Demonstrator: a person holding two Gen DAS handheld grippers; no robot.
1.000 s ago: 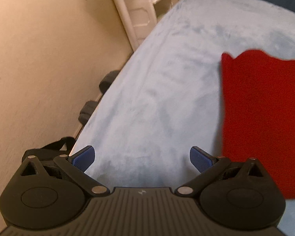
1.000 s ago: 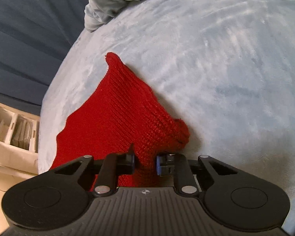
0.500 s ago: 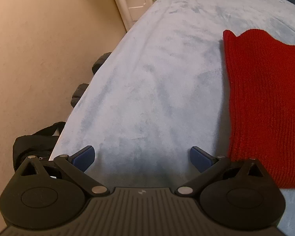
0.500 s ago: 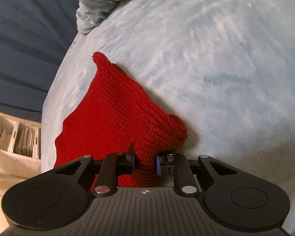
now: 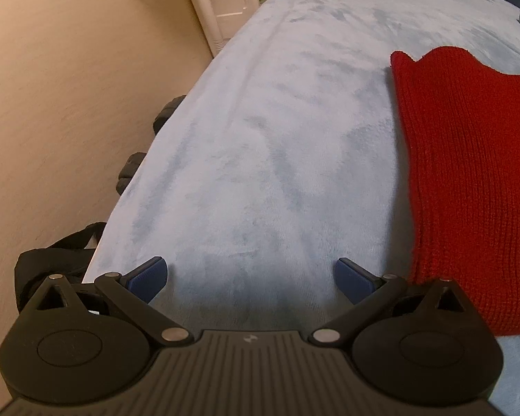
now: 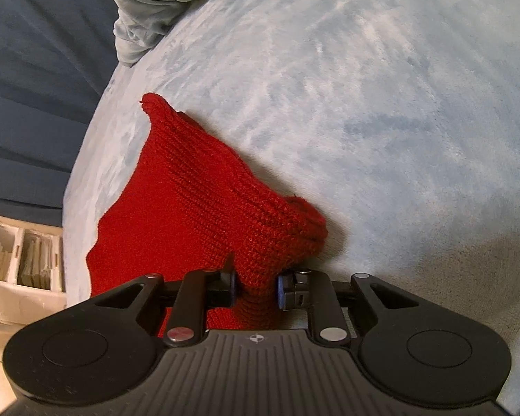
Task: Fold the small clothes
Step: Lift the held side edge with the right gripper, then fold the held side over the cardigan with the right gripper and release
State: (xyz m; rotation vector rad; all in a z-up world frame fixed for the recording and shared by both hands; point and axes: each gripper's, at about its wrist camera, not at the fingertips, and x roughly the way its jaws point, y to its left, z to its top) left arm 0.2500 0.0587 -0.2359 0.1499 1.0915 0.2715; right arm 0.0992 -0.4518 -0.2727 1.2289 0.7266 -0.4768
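We see the right hand-held gripper [image 6: 254, 291] clamped on the red knit [image 6: 197, 208], pinched fold hiding its edge; left hand-held gripper [image 5: 251, 279] spread apart over the bed [image 5: 260, 138], holding nothing.

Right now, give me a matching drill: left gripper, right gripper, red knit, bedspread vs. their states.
Things:
1. left gripper
2. right gripper
3. red knit
4. bedspread

States:
A. pale blue, plush, under everything
B. open, nothing between the pads
C. bunched, one end lifted
D. shut on fabric

Pairs: 1-B, 2-D, 3-C, 4-A
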